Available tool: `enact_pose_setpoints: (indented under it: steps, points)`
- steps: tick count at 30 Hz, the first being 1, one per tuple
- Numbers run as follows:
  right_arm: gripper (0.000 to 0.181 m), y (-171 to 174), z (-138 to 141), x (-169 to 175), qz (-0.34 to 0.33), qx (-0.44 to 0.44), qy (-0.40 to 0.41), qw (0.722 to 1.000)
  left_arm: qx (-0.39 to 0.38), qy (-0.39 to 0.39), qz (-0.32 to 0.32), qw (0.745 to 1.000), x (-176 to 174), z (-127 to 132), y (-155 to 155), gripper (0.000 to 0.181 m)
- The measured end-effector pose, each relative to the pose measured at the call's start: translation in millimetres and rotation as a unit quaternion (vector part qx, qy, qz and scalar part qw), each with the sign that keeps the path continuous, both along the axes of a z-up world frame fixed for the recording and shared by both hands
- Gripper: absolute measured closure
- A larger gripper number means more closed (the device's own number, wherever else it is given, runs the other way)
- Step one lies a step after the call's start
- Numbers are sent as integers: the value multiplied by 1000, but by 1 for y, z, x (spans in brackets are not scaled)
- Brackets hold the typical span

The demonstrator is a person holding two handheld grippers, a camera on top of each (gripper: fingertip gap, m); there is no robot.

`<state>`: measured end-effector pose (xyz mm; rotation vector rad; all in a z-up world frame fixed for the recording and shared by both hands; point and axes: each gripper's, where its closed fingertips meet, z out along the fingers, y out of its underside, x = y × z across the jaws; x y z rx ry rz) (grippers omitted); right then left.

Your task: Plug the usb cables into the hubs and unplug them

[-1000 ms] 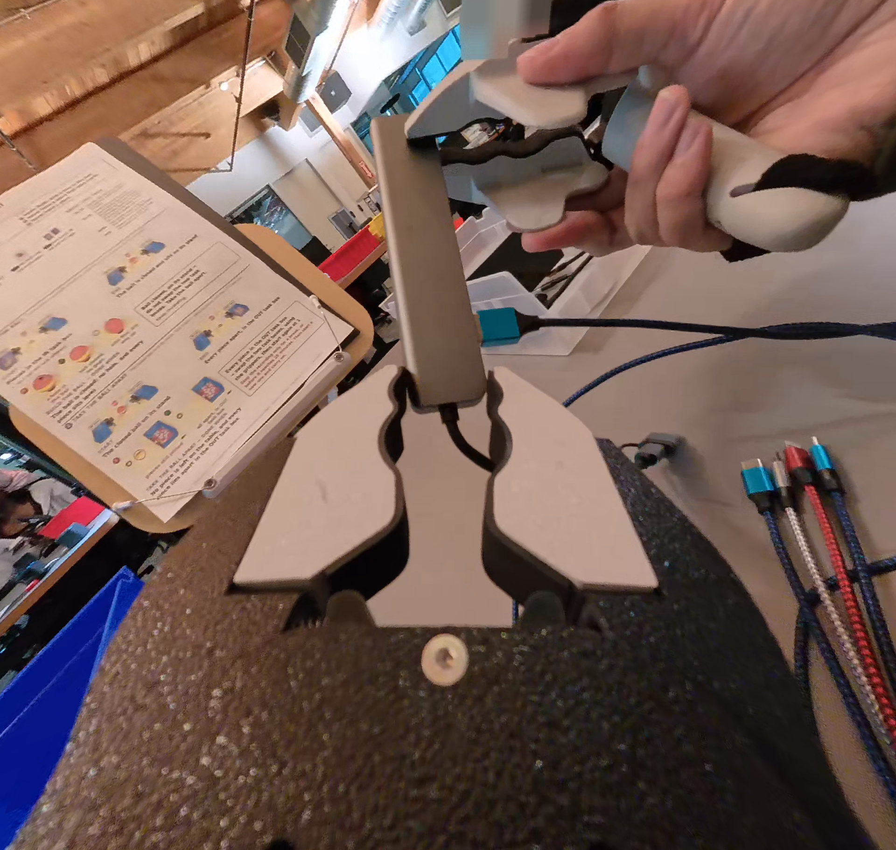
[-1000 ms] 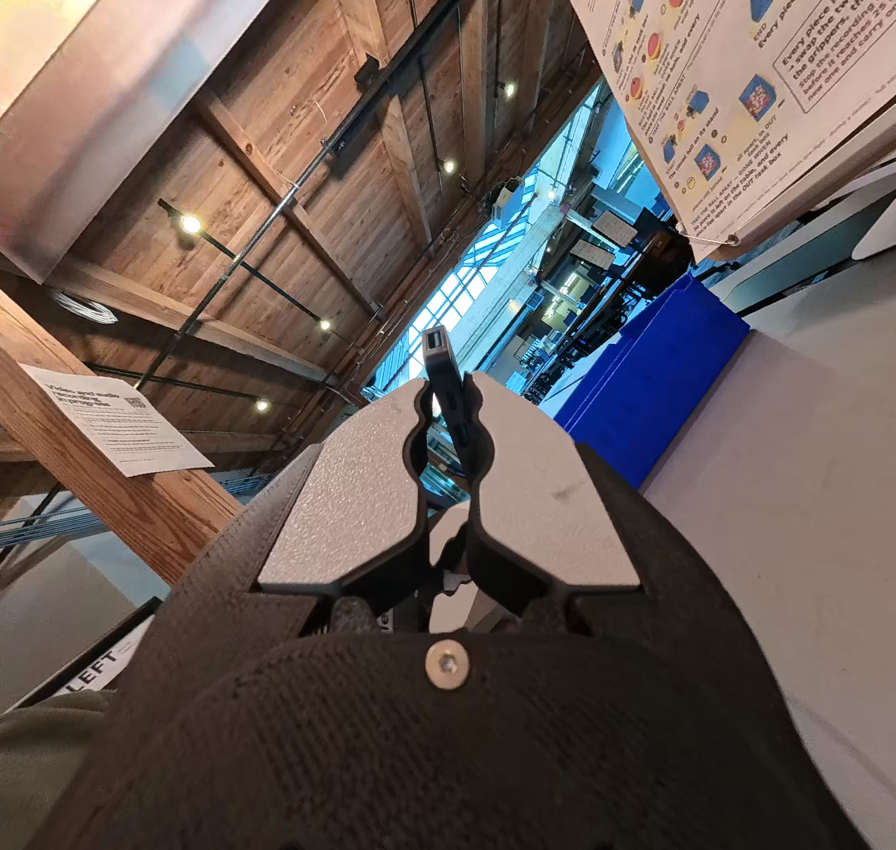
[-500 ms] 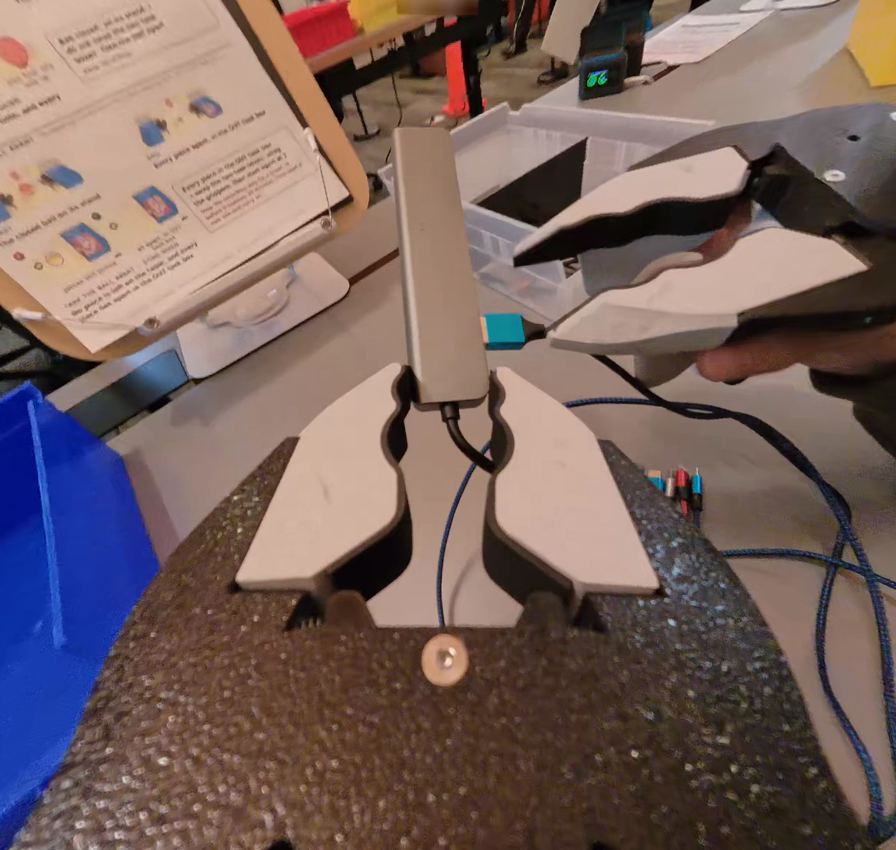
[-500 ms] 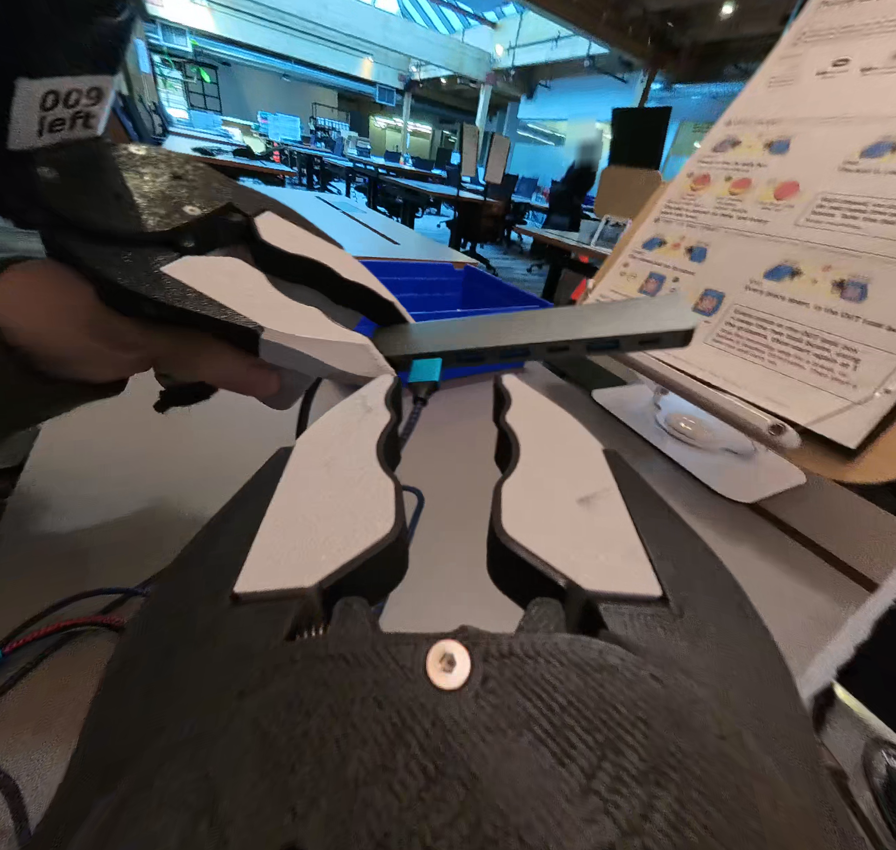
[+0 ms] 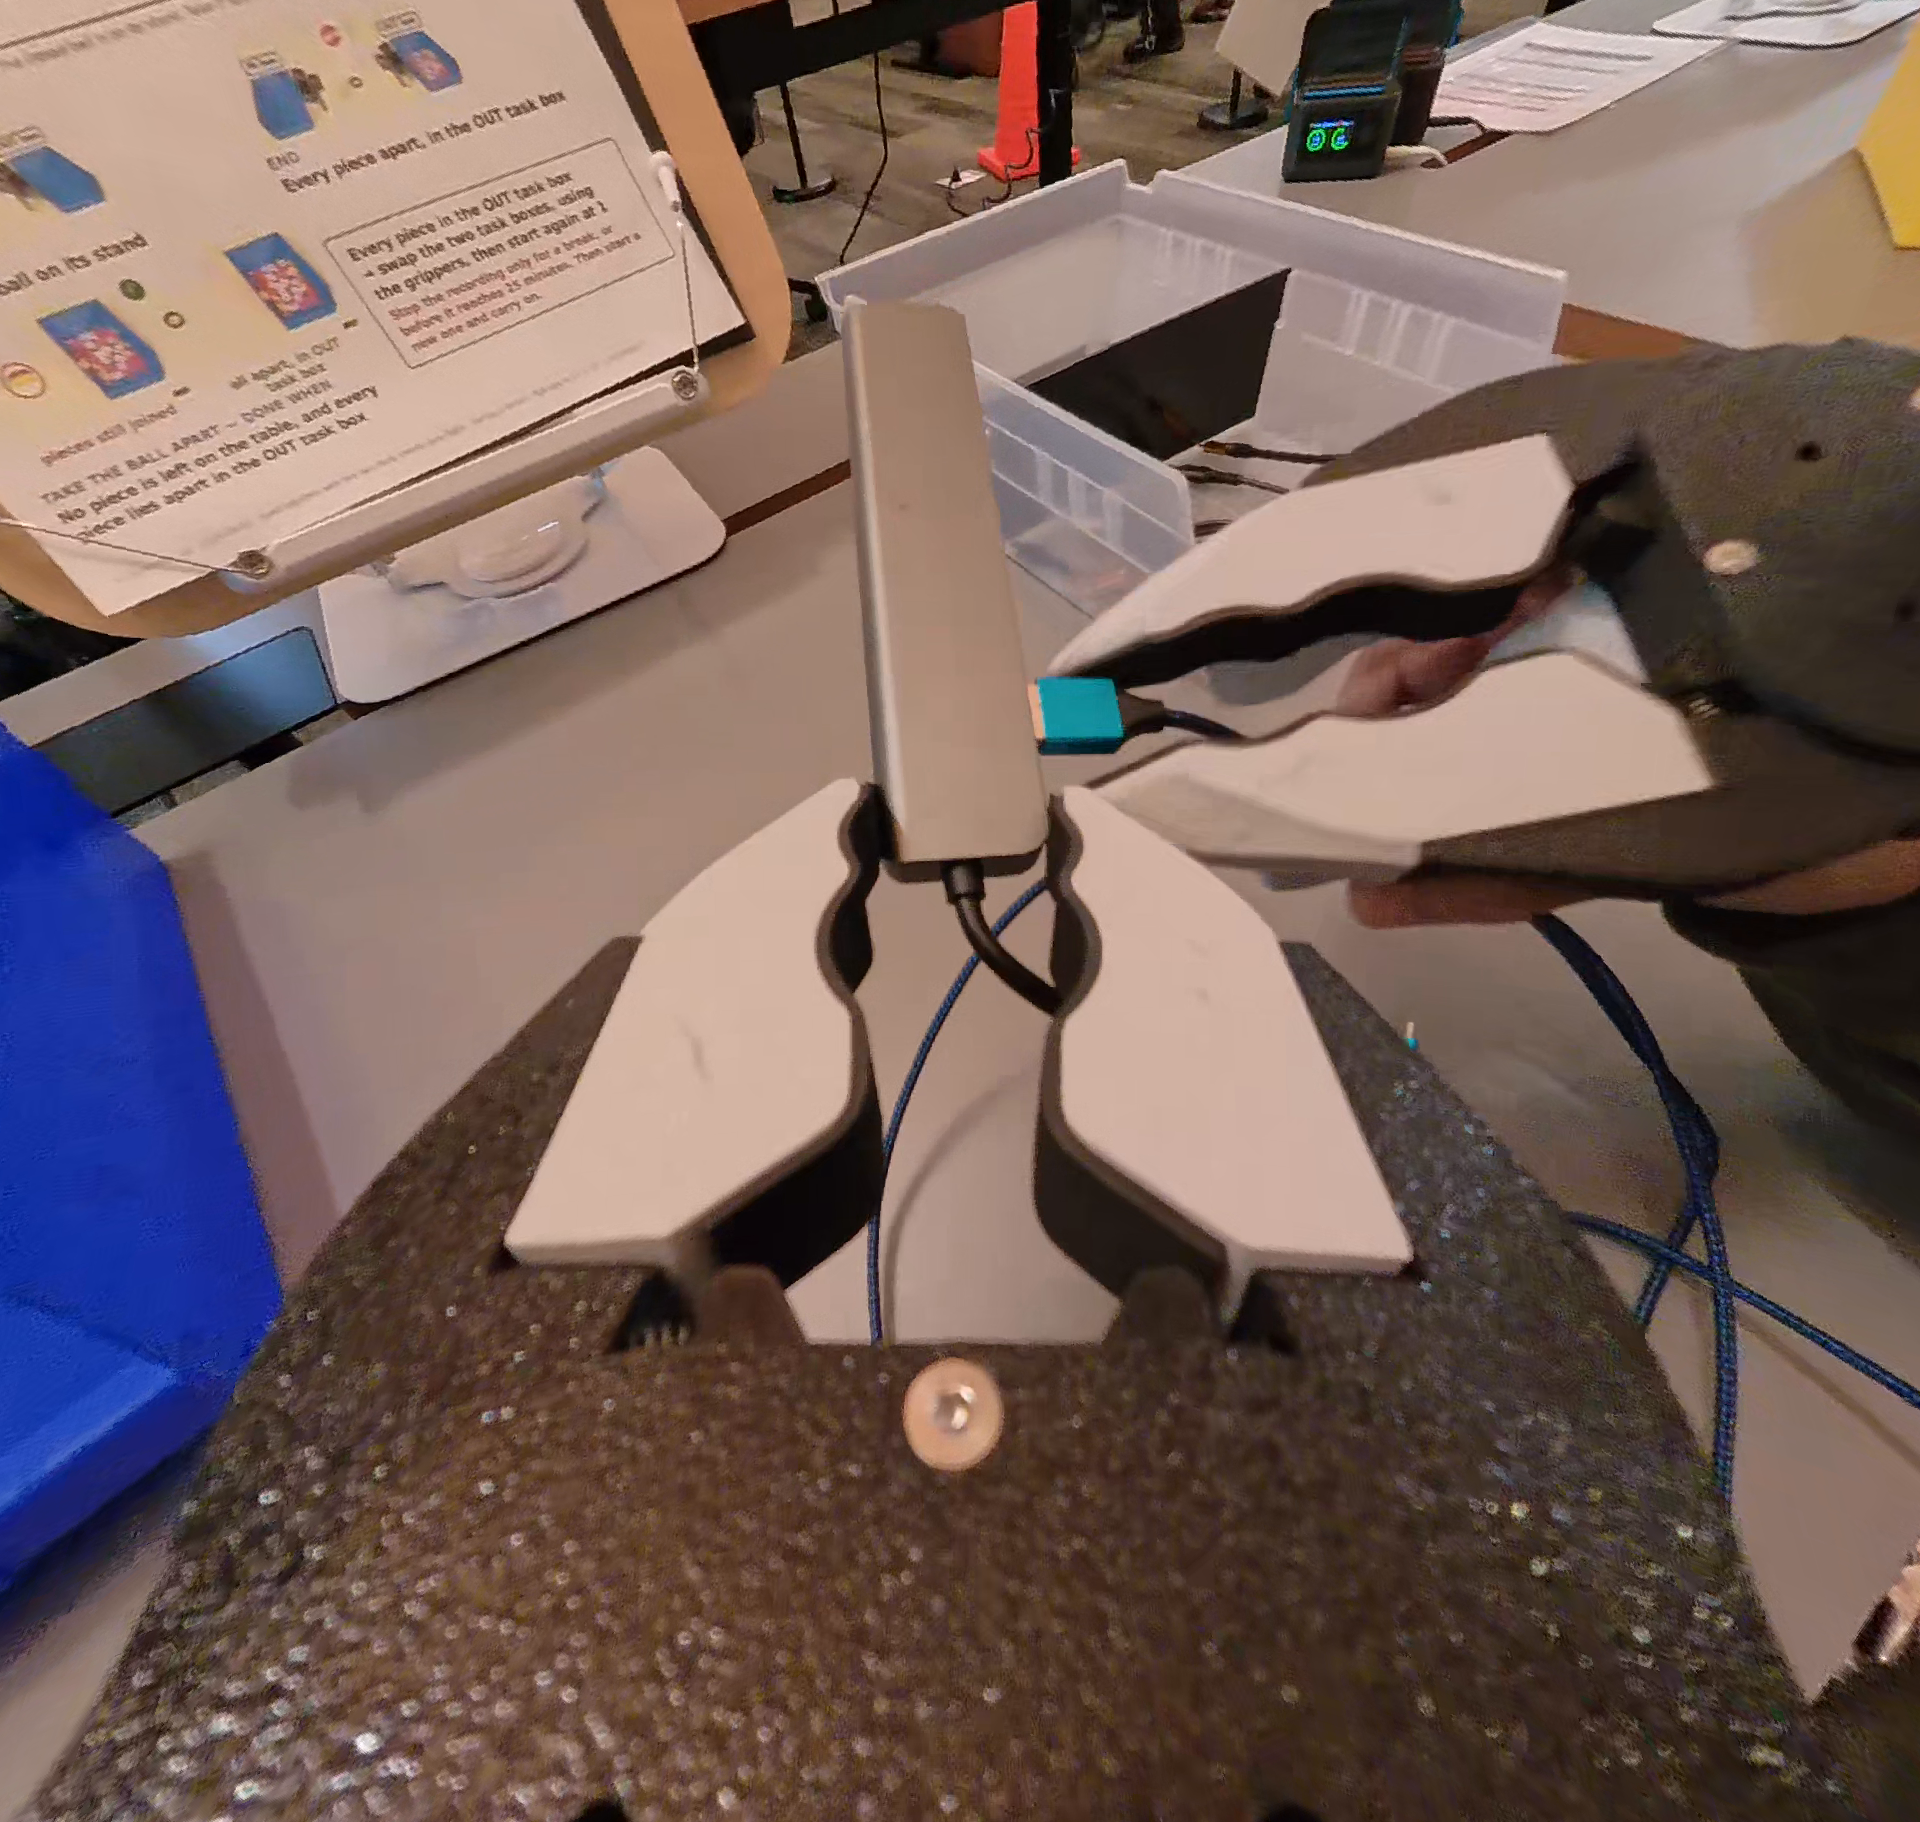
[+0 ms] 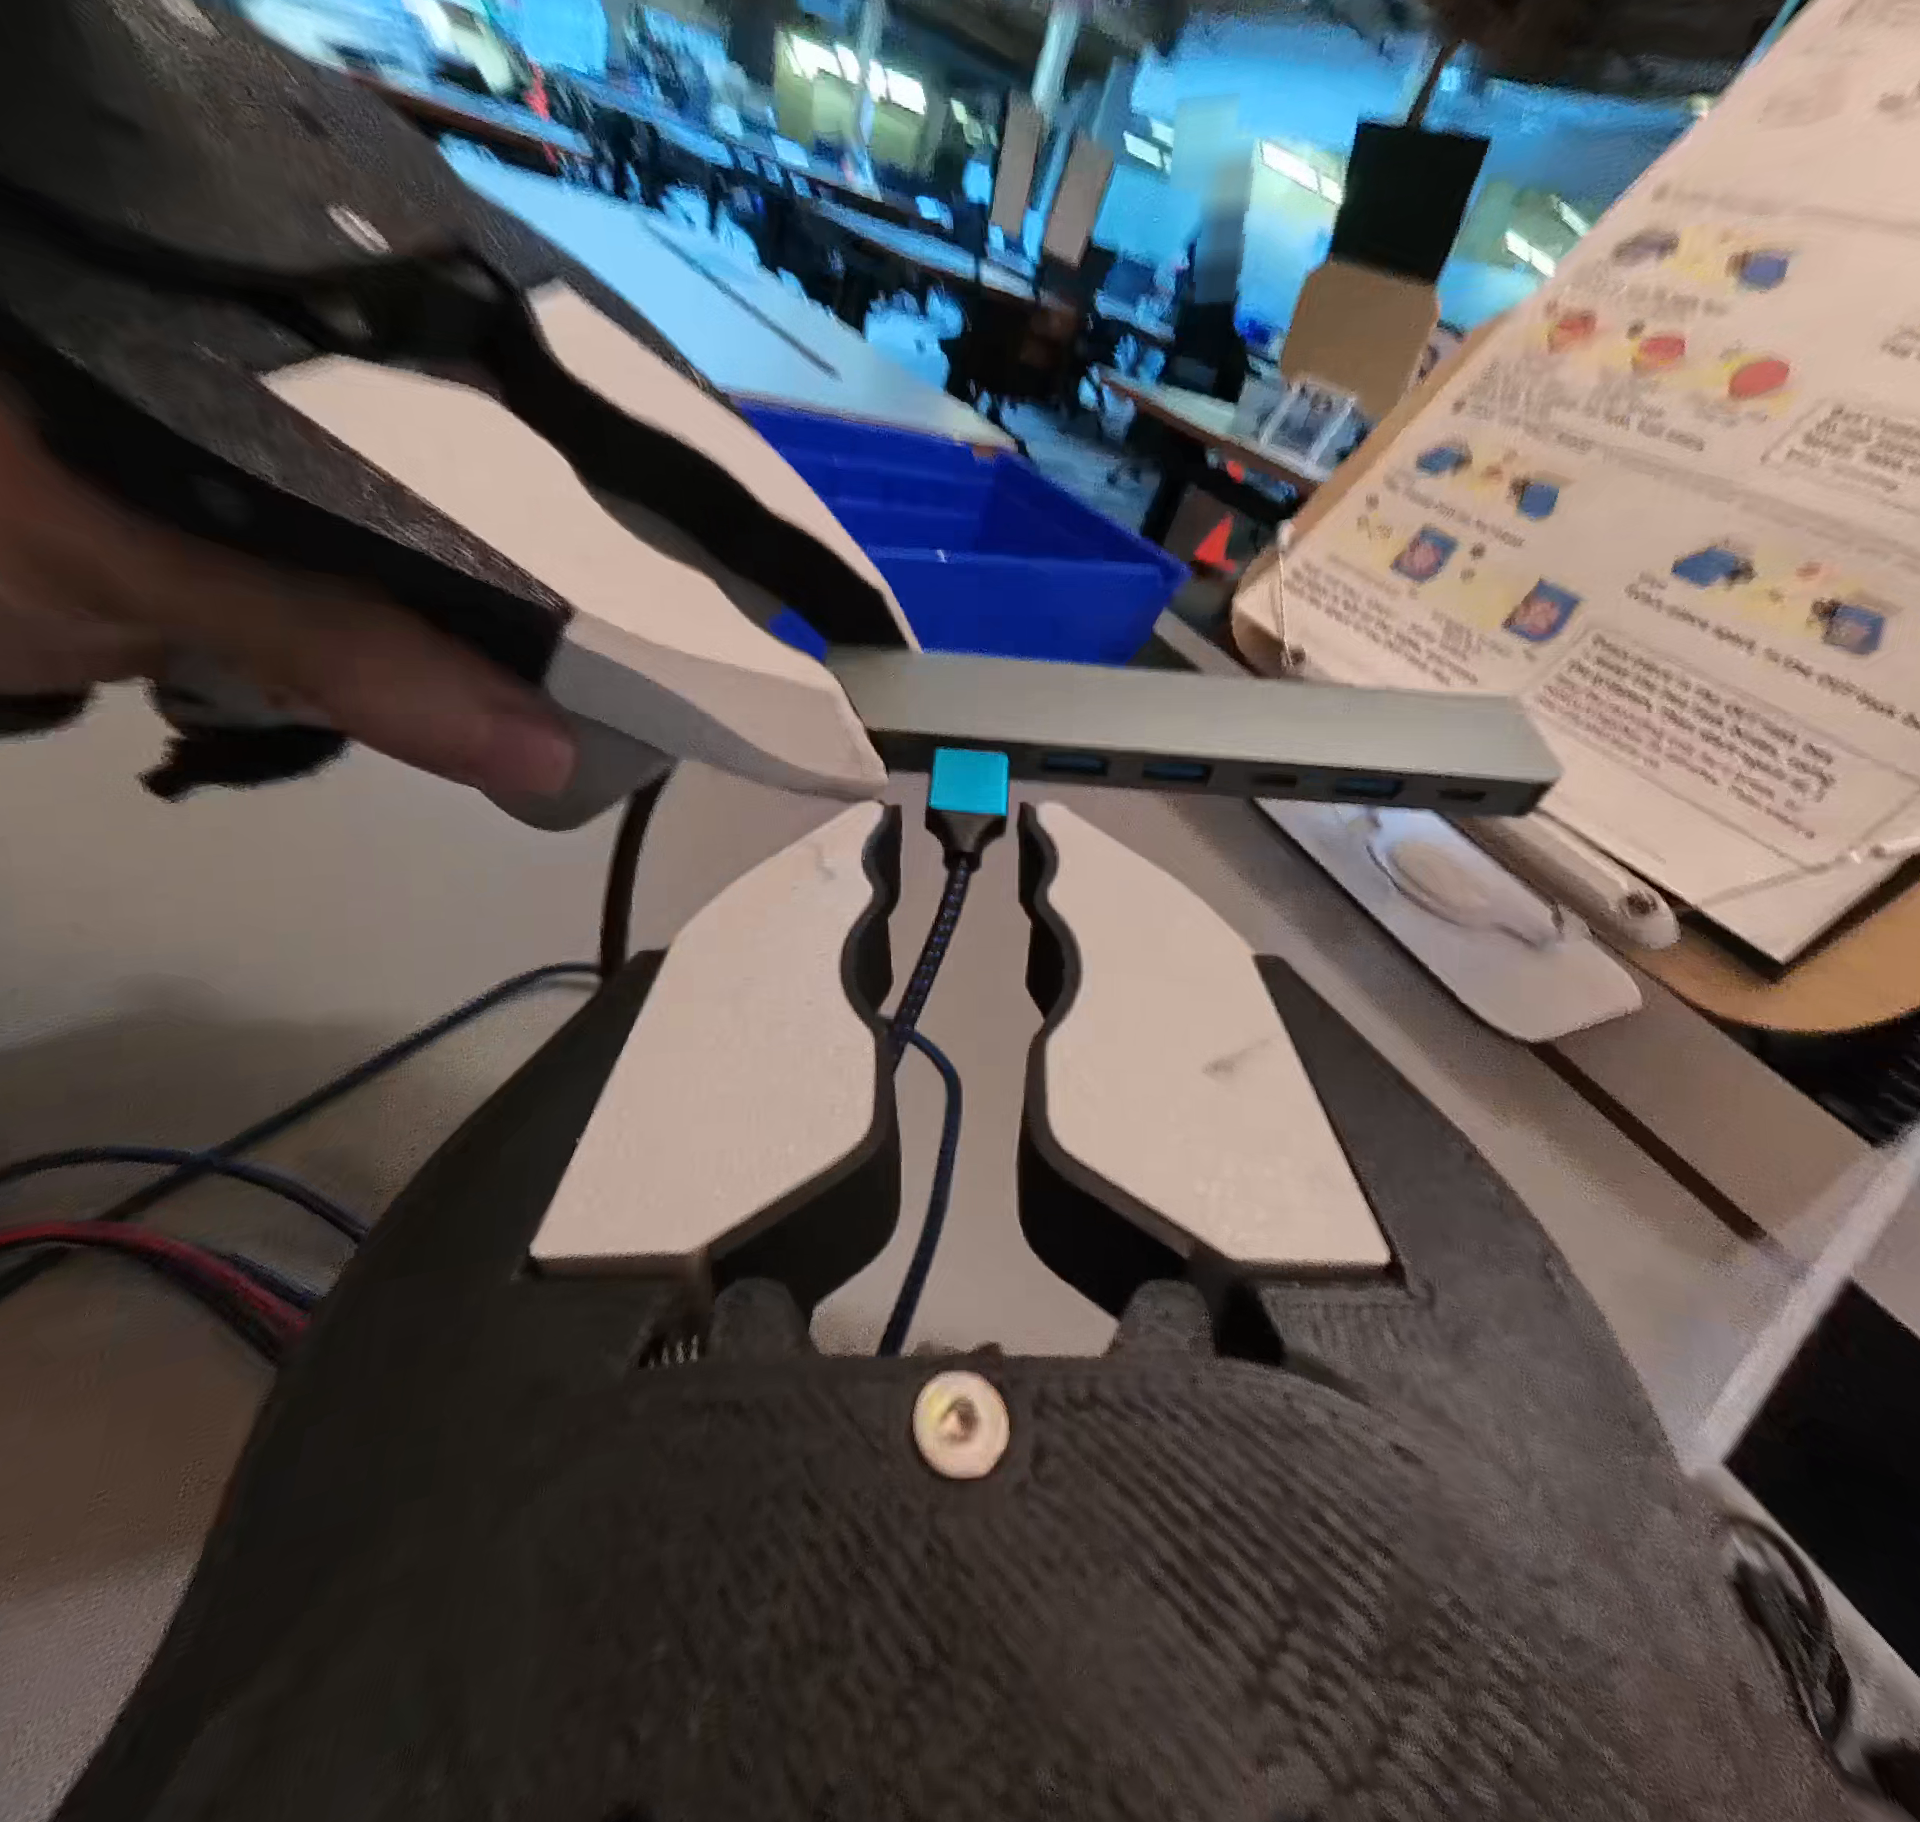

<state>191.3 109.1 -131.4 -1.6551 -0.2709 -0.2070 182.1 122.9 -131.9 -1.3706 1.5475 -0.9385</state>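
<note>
My left gripper (image 5: 961,816) is shut on the near end of a grey USB hub (image 5: 925,567), which sticks up and away from it. A teal USB plug (image 5: 1081,718) on a blue braided cable (image 5: 1683,1201) sits in a port on the hub's right side. In the right wrist view the hub (image 6: 1195,723) lies crosswise with the teal plug (image 6: 969,780) in its leftmost port. My right gripper (image 6: 956,822) is open. Its fingertips flank the cable just behind the plug without touching it. The left gripper's fingers (image 6: 727,692) clamp the hub's left end.
An instruction sheet on a stand (image 5: 364,214) is at the back left. A blue bin (image 5: 94,1097) is at the left and a clear plastic bin (image 5: 1351,318) stands behind the hub. Loose blue and red cables (image 6: 156,1242) lie on the grey table (image 5: 468,837). The grippers are tip to tip, or close to it.
One second ago my right gripper held the hub's far end. It let go, opened, and moved to the teal plug, now closer around it. Both grippers tilted down toward the table.
</note>
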Motion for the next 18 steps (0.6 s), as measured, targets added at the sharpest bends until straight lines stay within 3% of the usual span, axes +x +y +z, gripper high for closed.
enact_pose_setpoints:
  steps: [4,7,10,18]
  points:
    - [168,1,4,2,-18,29,-10,999,-7,-2,-3,1000,1,2,-5,152]
    - [156,-1,12,3,-14,53,0,998,-4,-1,4,1000,0,3,-1,152]
    - [167,-3,15,-3,16,53,33,998,-14,-4,1,1000,-1,5,-1,152]
    - [168,-4,24,-5,7,83,40,996,-14,-30,-12,999,-2,13,-6,152]
